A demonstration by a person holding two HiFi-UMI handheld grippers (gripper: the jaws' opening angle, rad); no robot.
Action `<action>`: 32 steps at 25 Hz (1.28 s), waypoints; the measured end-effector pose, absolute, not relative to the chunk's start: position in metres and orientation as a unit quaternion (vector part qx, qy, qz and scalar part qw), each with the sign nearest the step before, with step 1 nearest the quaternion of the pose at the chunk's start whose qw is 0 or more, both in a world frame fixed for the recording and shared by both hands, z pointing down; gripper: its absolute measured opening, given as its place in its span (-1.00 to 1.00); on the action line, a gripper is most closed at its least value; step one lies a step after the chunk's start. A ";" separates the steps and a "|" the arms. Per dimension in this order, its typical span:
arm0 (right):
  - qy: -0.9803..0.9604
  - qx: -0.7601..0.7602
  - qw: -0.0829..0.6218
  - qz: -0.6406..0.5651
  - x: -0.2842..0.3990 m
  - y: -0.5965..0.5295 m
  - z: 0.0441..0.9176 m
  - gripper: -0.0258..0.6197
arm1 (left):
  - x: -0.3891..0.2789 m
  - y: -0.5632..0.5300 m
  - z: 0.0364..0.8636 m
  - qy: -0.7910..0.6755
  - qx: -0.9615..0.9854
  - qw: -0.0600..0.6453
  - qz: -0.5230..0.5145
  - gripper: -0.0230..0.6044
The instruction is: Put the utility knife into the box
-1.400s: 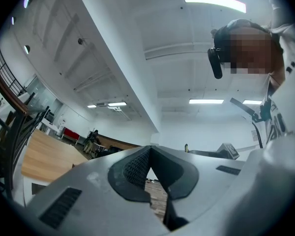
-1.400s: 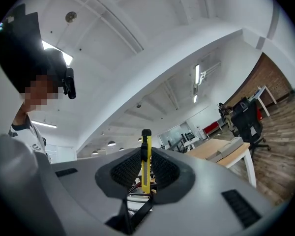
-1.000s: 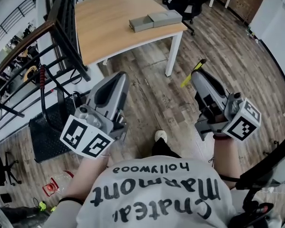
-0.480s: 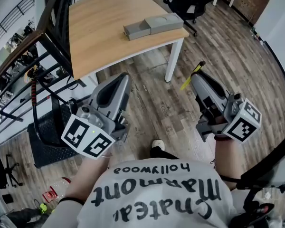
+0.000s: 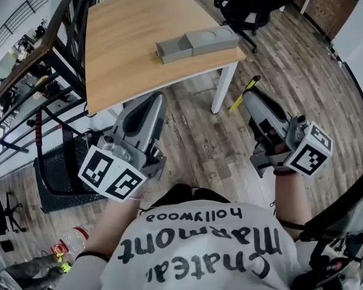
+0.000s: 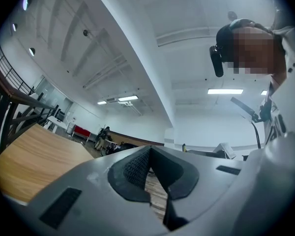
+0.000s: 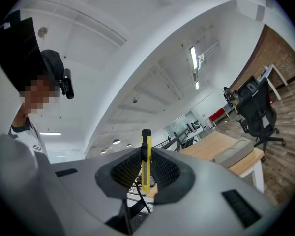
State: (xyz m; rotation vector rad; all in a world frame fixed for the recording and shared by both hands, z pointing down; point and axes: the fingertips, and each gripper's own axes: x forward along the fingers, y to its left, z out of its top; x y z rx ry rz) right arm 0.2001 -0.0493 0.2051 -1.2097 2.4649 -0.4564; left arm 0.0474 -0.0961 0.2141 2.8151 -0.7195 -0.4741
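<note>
Right tongs (image 5: 253, 96) pinch the yellow utility knife (image 7: 145, 161) upright between their pads, its tip jutting past them; left tongs (image 6: 148, 156) pressed together, empty; grey box (image 5: 196, 42) lies on the surface (image 5: 124, 47), well apart.

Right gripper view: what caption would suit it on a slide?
Right tool clamping an upright yellow utility knife, wooden table and grey box beyond.

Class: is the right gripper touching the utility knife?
Touching. The right gripper view shows the right gripper closed on the utility knife, pads against both sides.
</note>
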 end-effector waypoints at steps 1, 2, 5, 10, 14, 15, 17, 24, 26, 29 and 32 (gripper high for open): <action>0.872 -0.425 0.178 -0.164 0.200 -0.055 0.207 -0.72 | 0.048 -0.101 0.216 -0.246 0.951 0.099 -0.158 -0.92; 0.873 -0.423 0.177 -0.167 0.200 -0.061 0.209 -0.72 | 0.050 -0.107 0.217 -0.249 0.950 0.101 -0.157 -0.92; 0.875 -0.419 0.171 -0.173 0.201 -0.082 0.217 -0.72 | 0.054 -0.128 0.222 -0.251 0.949 0.106 -0.157 -0.92; 0.873 -0.426 0.165 -0.173 0.209 -0.127 0.220 -0.72 | 0.063 -0.174 0.228 -0.243 0.949 0.114 -0.165 -0.92; 0.872 -0.422 0.165 -0.185 0.208 -0.175 0.223 -0.72 | 0.061 -0.222 0.231 -0.249 0.947 0.116 -0.167 -0.92; 0.872 -0.419 0.167 -0.189 0.207 -0.187 0.224 -0.72 | 0.061 -0.234 0.233 -0.251 0.947 0.118 -0.165 -0.92; 0.872 -0.415 0.172 -0.194 0.206 -0.212 0.226 -0.72 | 0.059 -0.257 0.235 -0.254 0.946 0.119 -0.159 -0.92; 0.870 -0.410 0.179 -0.209 0.203 -0.283 0.240 -0.72 | 0.050 -0.331 0.238 -0.274 0.943 0.119 -0.147 -0.92; 0.868 -0.409 0.183 -0.212 0.202 -0.298 0.241 -0.72 | 0.051 -0.346 0.240 -0.273 0.943 0.121 -0.143 -0.92; 0.869 -0.410 0.179 -0.212 0.202 -0.322 0.244 -0.72 | 0.053 -0.367 0.243 -0.270 0.945 0.124 -0.137 -0.92; 0.865 -0.414 0.180 -0.218 0.202 -0.344 0.249 -0.72 | 0.052 -0.389 0.248 -0.268 0.946 0.129 -0.132 -0.92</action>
